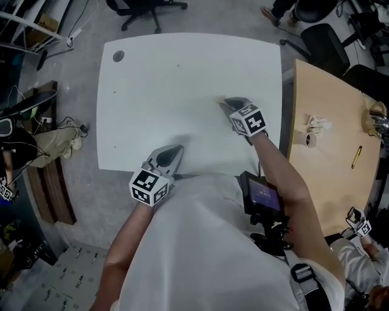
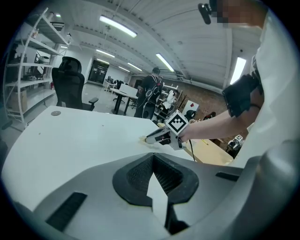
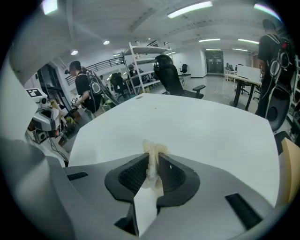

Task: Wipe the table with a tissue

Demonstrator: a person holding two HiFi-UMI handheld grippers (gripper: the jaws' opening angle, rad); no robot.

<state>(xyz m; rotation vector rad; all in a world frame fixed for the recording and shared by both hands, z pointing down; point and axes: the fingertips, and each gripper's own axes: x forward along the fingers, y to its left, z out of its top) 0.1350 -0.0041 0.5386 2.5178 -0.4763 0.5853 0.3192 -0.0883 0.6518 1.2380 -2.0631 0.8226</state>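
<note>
A white table (image 1: pixel 164 85) fills the middle of the head view. My right gripper (image 1: pixel 226 104) is shut on a small crumpled tissue (image 3: pixel 152 154) and presses it to the tabletop right of centre; a bit of the tissue (image 1: pixel 219 99) shows at the jaw tips. From the left gripper view the right gripper (image 2: pixel 151 138) lies low on the table with the tissue (image 2: pixel 142 139) under its tip. My left gripper (image 1: pixel 176 149) rests near the front edge, jaws shut with nothing between them (image 2: pixel 153 176).
A wooden table (image 1: pixel 328 146) stands to the right with a tape roll (image 1: pixel 310 140), crumpled paper (image 1: pixel 317 123) and a pencil (image 1: pixel 356 157). An office chair (image 1: pixel 149 9) sits behind the white table, and a round cable hole (image 1: pixel 118 56) marks its far left corner. Shelves and people fill the room.
</note>
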